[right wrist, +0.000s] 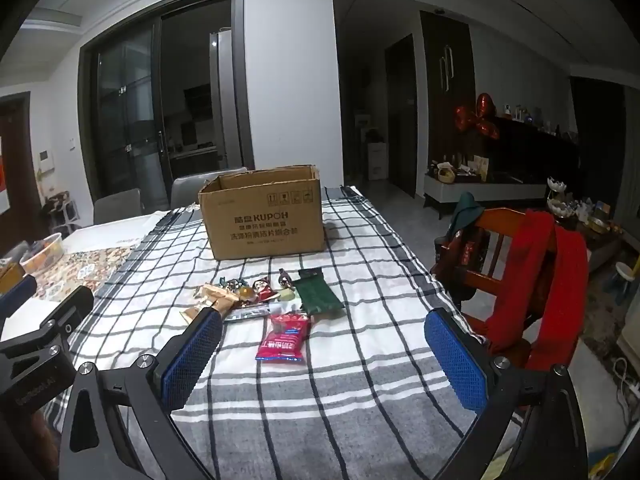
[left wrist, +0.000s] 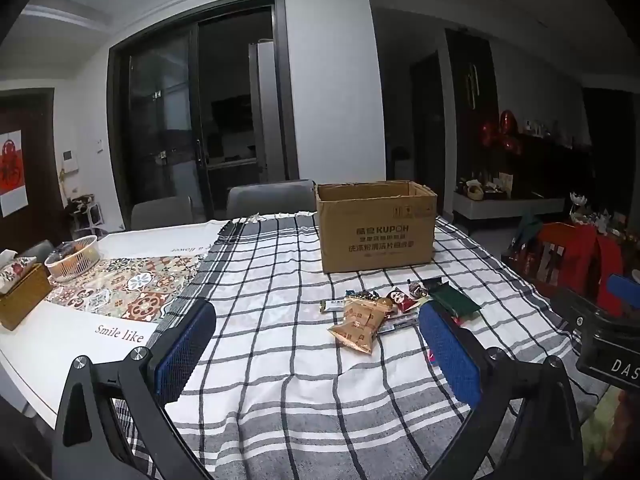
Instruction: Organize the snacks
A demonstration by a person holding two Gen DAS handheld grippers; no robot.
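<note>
An open brown cardboard box (left wrist: 376, 226) (right wrist: 264, 216) stands on the checked tablecloth. In front of it lies a cluster of snack packets: gold packets (left wrist: 358, 326) (right wrist: 216, 300), a dark green packet (left wrist: 454, 300) (right wrist: 320, 294), small wrapped candies (left wrist: 400, 298) (right wrist: 262, 288), and a red packet (right wrist: 285, 338) nearest me. My left gripper (left wrist: 316, 328) is open and empty, above the cloth short of the snacks. My right gripper (right wrist: 324, 334) is open and empty, with the red packet between its fingers in view but farther off.
A white basket (left wrist: 72, 258) and a wicker tissue box (left wrist: 20, 294) sit at the table's left. Grey chairs (left wrist: 268, 198) stand behind the table. A wooden chair with red cloth (right wrist: 532, 276) stands at the right edge.
</note>
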